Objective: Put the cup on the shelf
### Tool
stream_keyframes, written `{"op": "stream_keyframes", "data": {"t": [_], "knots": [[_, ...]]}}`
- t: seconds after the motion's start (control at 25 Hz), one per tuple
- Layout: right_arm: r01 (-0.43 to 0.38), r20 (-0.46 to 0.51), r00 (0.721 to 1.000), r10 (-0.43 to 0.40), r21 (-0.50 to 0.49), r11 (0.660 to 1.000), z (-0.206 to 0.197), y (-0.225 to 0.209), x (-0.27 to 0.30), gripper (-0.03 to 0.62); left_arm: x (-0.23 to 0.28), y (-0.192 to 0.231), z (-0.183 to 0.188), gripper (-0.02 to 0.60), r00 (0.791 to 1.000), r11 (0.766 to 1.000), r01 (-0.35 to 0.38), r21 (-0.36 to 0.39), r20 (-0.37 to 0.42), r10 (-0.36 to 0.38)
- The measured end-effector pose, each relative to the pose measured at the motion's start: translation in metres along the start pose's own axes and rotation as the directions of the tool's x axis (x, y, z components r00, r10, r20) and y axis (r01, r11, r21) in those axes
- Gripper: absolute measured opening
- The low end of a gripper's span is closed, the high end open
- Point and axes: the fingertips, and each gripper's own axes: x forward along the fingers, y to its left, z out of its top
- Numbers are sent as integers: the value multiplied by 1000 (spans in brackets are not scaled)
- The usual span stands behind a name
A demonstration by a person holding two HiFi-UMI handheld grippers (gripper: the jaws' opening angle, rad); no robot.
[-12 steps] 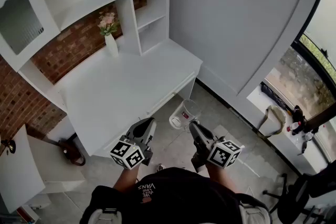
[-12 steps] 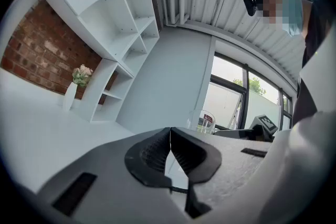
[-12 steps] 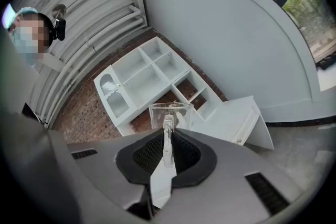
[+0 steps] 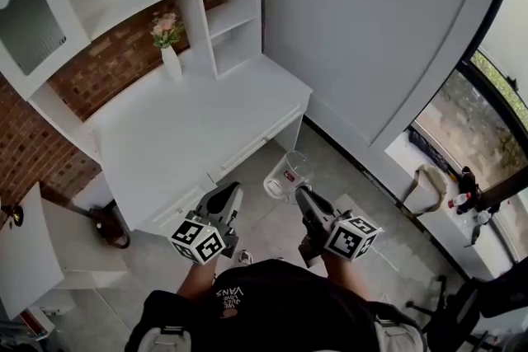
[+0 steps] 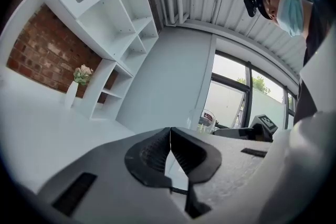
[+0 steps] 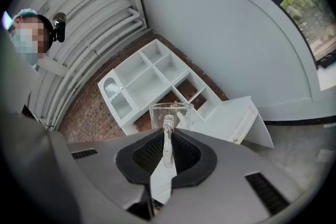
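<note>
A clear glass cup [image 4: 289, 175] with a handle hangs over the floor just off the white desk's [image 4: 190, 128] front right corner. My right gripper [image 4: 302, 195] is shut on its handle. In the right gripper view the handle [image 6: 167, 139] stands upright between the pads, with the cup's body [image 6: 171, 114] beyond my right gripper [image 6: 168, 148]. My left gripper [image 4: 228, 195] is shut and holds nothing; its pads meet in the left gripper view [image 5: 170, 138], where the cup [image 5: 207, 120] shows at the right. The white shelf unit [image 4: 233, 12] stands at the desk's back.
A white vase with flowers [image 4: 170, 53] stands on the desk by the shelf. A grey wall panel [image 4: 371, 29] rises right of the desk. An open white door [image 4: 33, 260] and a dark bag [image 4: 107, 228] are at left; a window ledge with clutter [image 4: 429, 185] at right.
The desk and shelf have slid slightly up and left in the head view. Both grippers and the held cup keep nearly the same places.
</note>
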Motion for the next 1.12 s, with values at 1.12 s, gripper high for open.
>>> {"op": "stream_keyframes", "data": {"t": [1.12], "knots": [[-21,-9,1000,21,-6,1000,65,-74,83,29,117,54,8,6,999,999,33,-7,-13,-33]]}}
